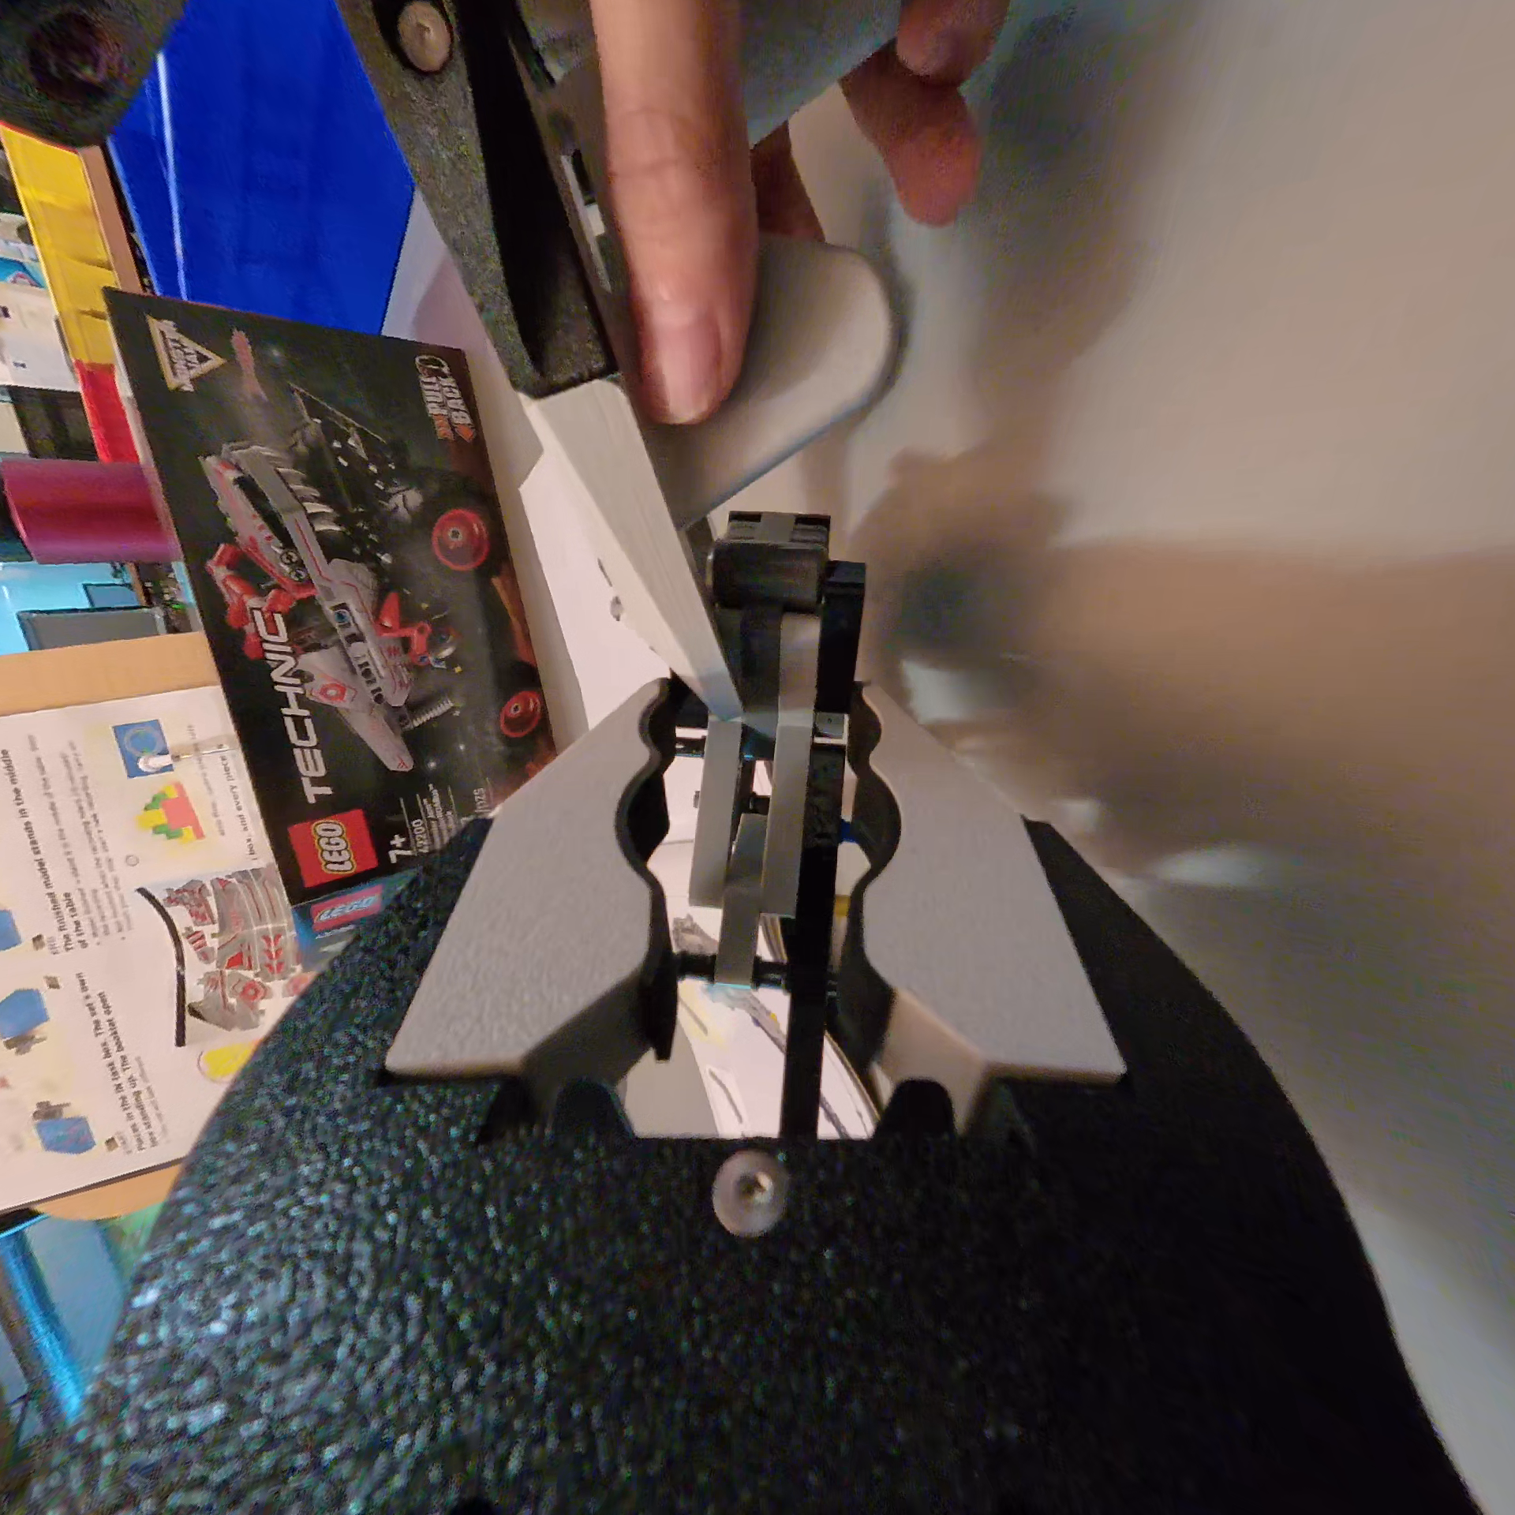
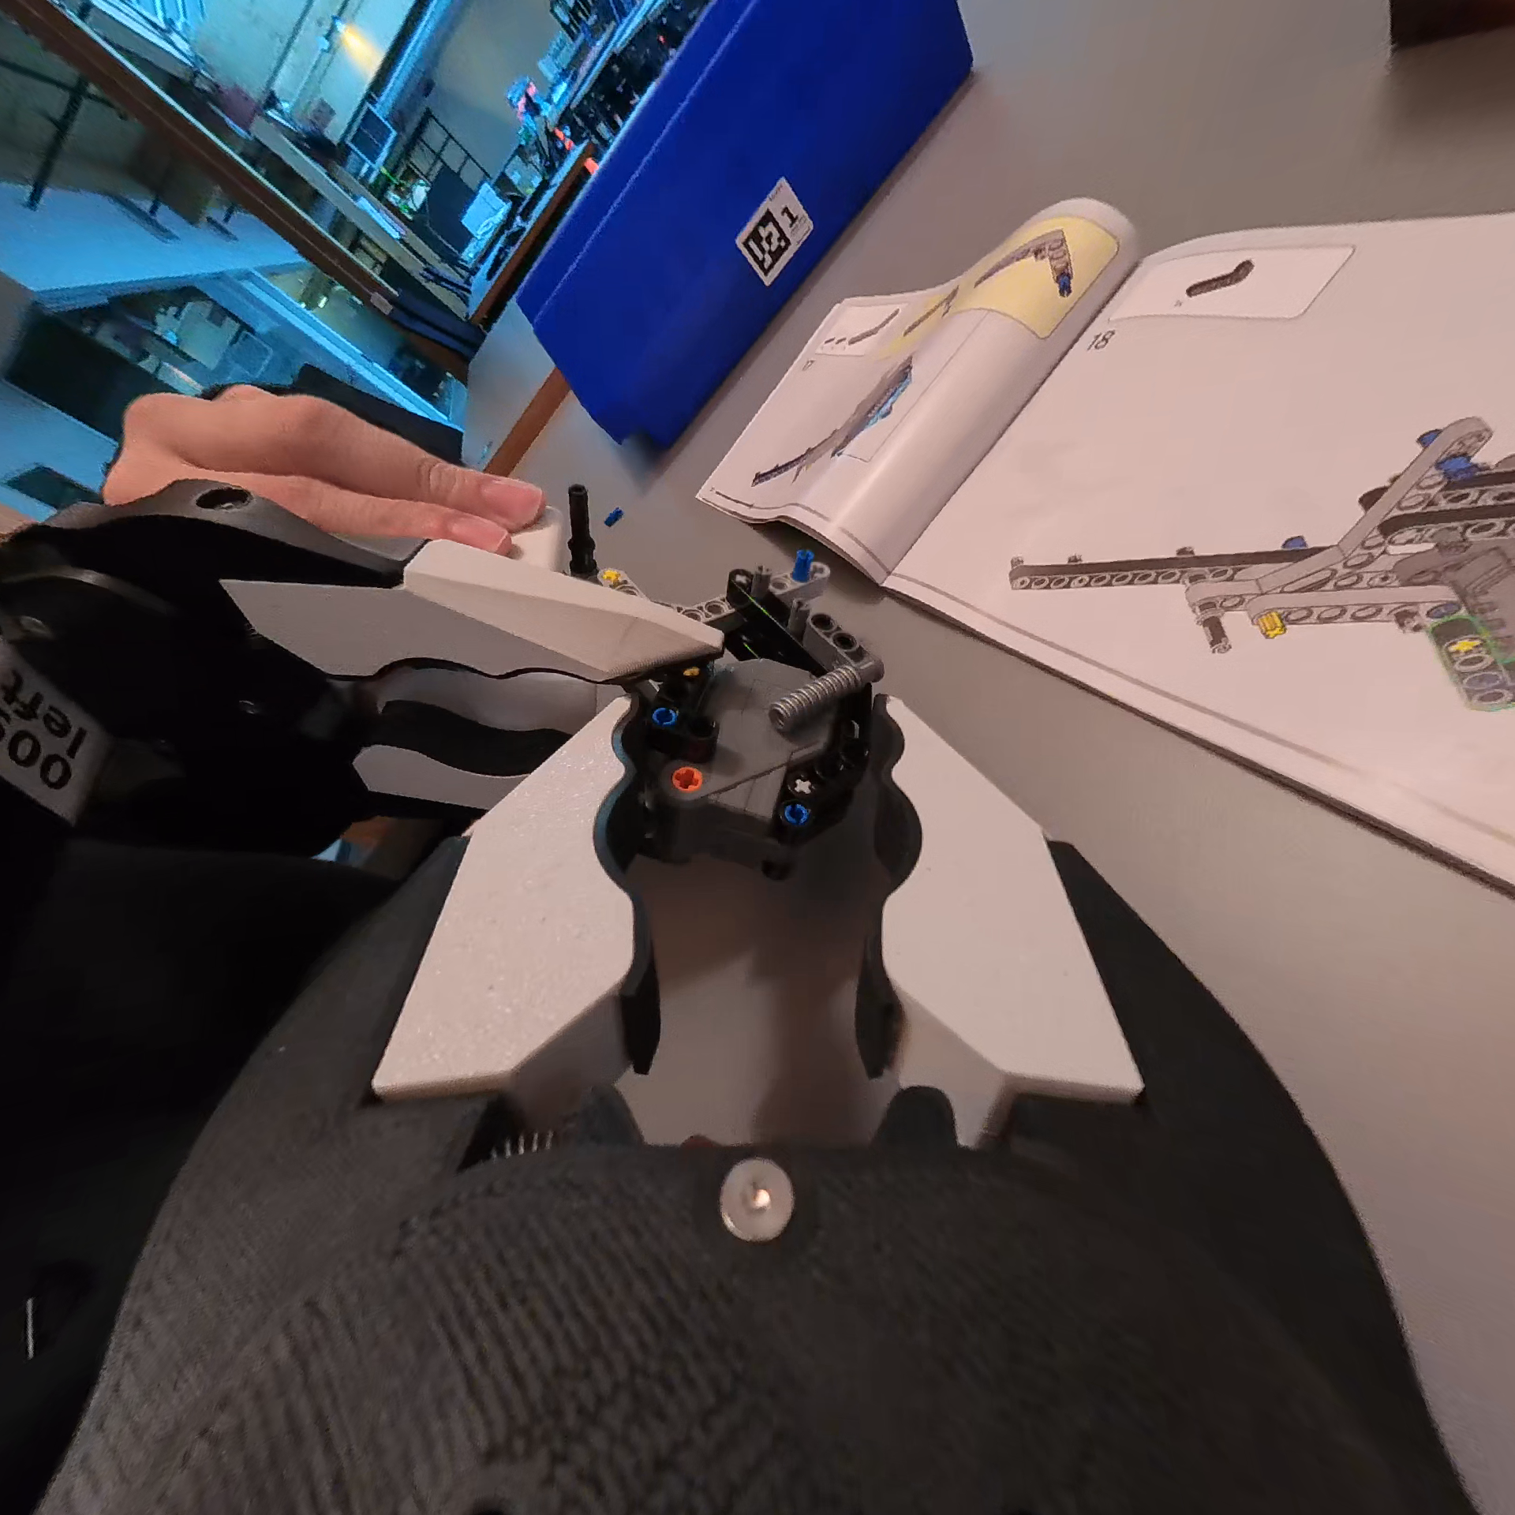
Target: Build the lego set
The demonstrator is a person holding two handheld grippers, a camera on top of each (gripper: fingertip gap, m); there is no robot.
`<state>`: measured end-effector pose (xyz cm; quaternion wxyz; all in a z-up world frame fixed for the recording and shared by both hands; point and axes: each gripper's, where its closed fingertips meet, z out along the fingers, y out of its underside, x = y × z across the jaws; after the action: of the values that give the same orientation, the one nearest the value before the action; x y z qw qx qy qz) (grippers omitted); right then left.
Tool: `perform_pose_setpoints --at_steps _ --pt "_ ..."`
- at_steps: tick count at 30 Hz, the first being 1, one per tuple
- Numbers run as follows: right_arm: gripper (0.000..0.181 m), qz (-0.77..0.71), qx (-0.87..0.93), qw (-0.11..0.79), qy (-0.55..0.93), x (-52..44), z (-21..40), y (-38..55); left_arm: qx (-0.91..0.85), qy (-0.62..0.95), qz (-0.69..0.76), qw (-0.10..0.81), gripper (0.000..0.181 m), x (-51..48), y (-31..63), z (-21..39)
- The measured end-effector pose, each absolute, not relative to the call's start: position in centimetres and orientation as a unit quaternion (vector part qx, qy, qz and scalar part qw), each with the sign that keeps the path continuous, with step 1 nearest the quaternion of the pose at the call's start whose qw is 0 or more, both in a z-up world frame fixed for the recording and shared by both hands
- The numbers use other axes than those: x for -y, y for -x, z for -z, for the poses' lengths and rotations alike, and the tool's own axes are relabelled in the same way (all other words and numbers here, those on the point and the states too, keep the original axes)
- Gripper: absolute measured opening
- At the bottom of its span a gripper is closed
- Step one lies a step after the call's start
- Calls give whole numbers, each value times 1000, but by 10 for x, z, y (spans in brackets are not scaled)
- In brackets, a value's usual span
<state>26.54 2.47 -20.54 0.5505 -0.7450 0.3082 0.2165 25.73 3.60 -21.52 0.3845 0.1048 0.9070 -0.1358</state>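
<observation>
The partly built lego model (image 2: 742, 758) is a dark grey block with black beams, a metal spring and blue, orange and yellow pins. My right gripper (image 2: 754, 721) is shut on its sides above the table. My left gripper (image 2: 701, 656) comes in from the left and pinches the model's black beams at the far end. In the left wrist view the model (image 1: 779, 787) shows as grey and black beams clamped between my left gripper's (image 1: 762, 713) fingers. The right gripper's fingers (image 1: 631, 557) slant down from above, with a hand on that gripper.
An open instruction booklet (image 2: 1148, 508) lies on the grey table (image 2: 1189, 1025) to the right. A blue bin (image 2: 738, 205) stands behind it. A loose black pin (image 2: 582, 525) and a blue pin (image 2: 613, 516) are near the model. The lego box (image 1: 344, 607) and a printed sheet (image 1: 106, 902) are at left. Left and right tips are no more than a few centimetres apart.
</observation>
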Motion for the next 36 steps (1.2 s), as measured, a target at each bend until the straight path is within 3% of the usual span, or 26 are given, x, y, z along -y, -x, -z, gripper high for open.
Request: perform_pose_setpoints --at_steps 12,14,19,21,27,31,33,36 --pt "52 -186 -305 568 742 -28 202 -273 -887 -98 161 420 40 -34 -263 211" --pt "52 -182 -306 577 735 -27 199 -275 -864 -108 161 465 50 -32 -265 202" --pt "51 -183 -305 585 729 -23 198 -277 -859 -88 163 478 50 -33 -262 197" --pt "35 -180 -308 586 727 -23 198 -279 -860 -90 164 475 53 -32 -260 198" --pt "33 -170 -285 561 759 -21 208 -271 -868 -96 156 462 52 -30 -253 207" --pt "44 -178 -233 550 782 -14 207 -256 -873 -109 154 451 53 -28 -244 212" --pt "58 -158 -226 544 793 -10 210 -257 -869 -111 164 454 47 -25 -239 208" --pt "62 -155 -199 542 802 -6 208 -250 -873 -86 205 434 44 -24 -230 198"
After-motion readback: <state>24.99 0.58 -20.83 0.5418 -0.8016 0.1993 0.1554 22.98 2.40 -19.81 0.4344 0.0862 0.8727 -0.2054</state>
